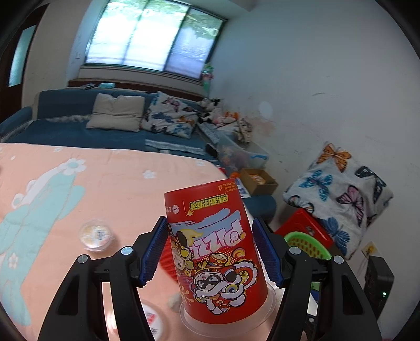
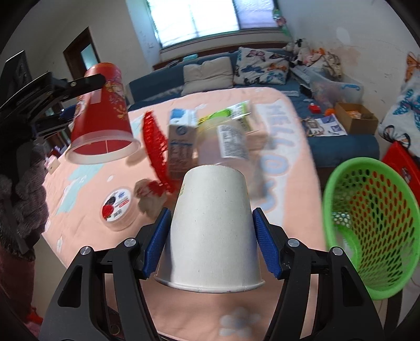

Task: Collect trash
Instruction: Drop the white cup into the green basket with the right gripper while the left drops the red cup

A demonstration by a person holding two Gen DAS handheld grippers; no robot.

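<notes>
From your right wrist view the milk carton [image 2: 181,143] and clear labelled bottle [image 2: 227,143] are smeared by motion, the green mesh basket [image 2: 367,225] is cut by the frame edge, and the paper cup [image 2: 210,230] hides the bedspread behind it.

Each camera sits just behind its own black two-finger gripper and looks forward and downward along the fingers, very near to them. The left view faces the pink flowered bed cover [image 1: 110,188] and the far window [image 1: 155,36]. The right view faces the same bed cover [image 2: 286,147] and window [image 2: 199,18]. Both share also the blue sofa [image 1: 65,105] [image 2: 162,81] and the green perforated plastic basket [image 1: 307,244] [image 2: 372,220].
</notes>
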